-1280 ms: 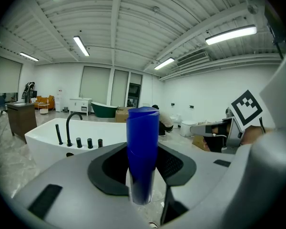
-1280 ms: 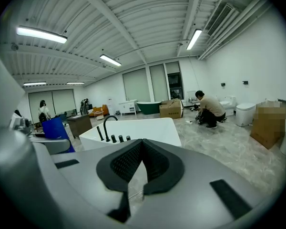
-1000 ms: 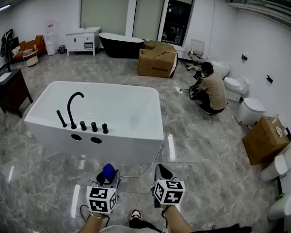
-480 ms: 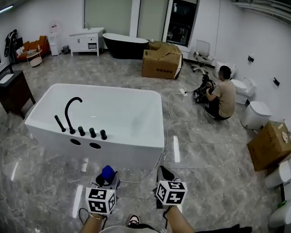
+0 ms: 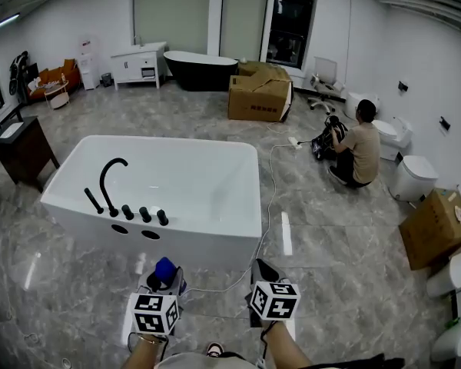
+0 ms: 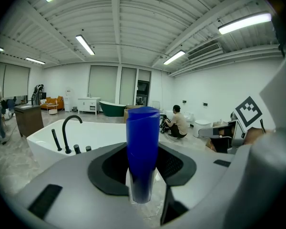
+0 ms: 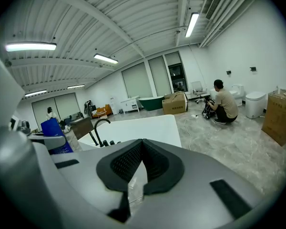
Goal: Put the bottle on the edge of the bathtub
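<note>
The bottle (image 6: 143, 140), with a tall blue cap over a clear body, stands upright between the jaws of my left gripper (image 6: 143, 163), which is shut on it. In the head view the left gripper (image 5: 167, 278) holds the bottle (image 5: 165, 268) above the floor, a short way in front of the white bathtub (image 5: 255, 194). A black faucet (image 5: 107, 177) and several knobs sit on the tub's near rim. My right gripper (image 5: 263, 272) hovers beside the left one. The right gripper (image 7: 142, 147) has its pads together and nothing between them.
A person (image 5: 361, 146) crouches at the right by a toilet (image 5: 415, 177). Cardboard boxes (image 5: 260, 97) (image 5: 434, 229) stand at the back and at the right. A dark cabinet (image 5: 19, 148) is at the left. A cable (image 5: 270, 177) runs along the floor past the tub's right side.
The head view has drifted a little, and the tub now lies slightly nearer. Both grippers keep their places low in the view; the left still holds the bottle.
</note>
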`<action>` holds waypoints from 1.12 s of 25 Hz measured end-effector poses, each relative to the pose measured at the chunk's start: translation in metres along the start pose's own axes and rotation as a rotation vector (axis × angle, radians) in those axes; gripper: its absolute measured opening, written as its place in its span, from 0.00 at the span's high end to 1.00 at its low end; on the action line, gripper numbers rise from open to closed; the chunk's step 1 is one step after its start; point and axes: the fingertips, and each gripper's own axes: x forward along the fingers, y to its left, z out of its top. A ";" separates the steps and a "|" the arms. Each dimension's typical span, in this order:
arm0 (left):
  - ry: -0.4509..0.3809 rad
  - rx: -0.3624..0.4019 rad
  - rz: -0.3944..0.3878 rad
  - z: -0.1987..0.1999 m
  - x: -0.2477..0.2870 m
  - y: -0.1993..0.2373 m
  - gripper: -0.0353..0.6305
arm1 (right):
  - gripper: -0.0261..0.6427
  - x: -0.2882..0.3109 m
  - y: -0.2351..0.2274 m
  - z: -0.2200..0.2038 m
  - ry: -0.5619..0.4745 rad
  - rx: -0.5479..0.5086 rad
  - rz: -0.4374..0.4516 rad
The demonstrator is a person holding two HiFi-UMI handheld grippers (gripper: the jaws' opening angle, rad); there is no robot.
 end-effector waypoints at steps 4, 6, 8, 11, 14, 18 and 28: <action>-0.005 0.000 -0.003 0.007 0.010 -0.002 0.70 | 0.92 0.007 -0.010 0.005 0.001 0.001 -0.012; -0.006 0.002 -0.008 0.009 0.014 -0.004 0.70 | 0.92 0.010 -0.014 0.008 0.001 0.005 -0.019; -0.006 0.005 -0.009 0.010 0.017 -0.004 0.70 | 0.92 0.014 -0.016 0.008 0.002 0.009 -0.021; -0.004 -0.002 -0.006 0.009 0.021 -0.002 0.70 | 0.92 0.016 -0.018 0.007 0.009 0.007 -0.021; 0.002 -0.013 -0.004 0.006 0.026 -0.001 0.70 | 0.92 0.017 -0.024 0.005 0.016 0.011 -0.037; 0.021 -0.029 -0.005 0.001 0.034 0.003 0.70 | 0.92 0.020 -0.034 0.001 0.030 0.024 -0.068; 0.004 -0.049 -0.025 0.020 0.079 0.014 0.70 | 0.92 0.048 -0.057 0.023 0.012 0.036 -0.119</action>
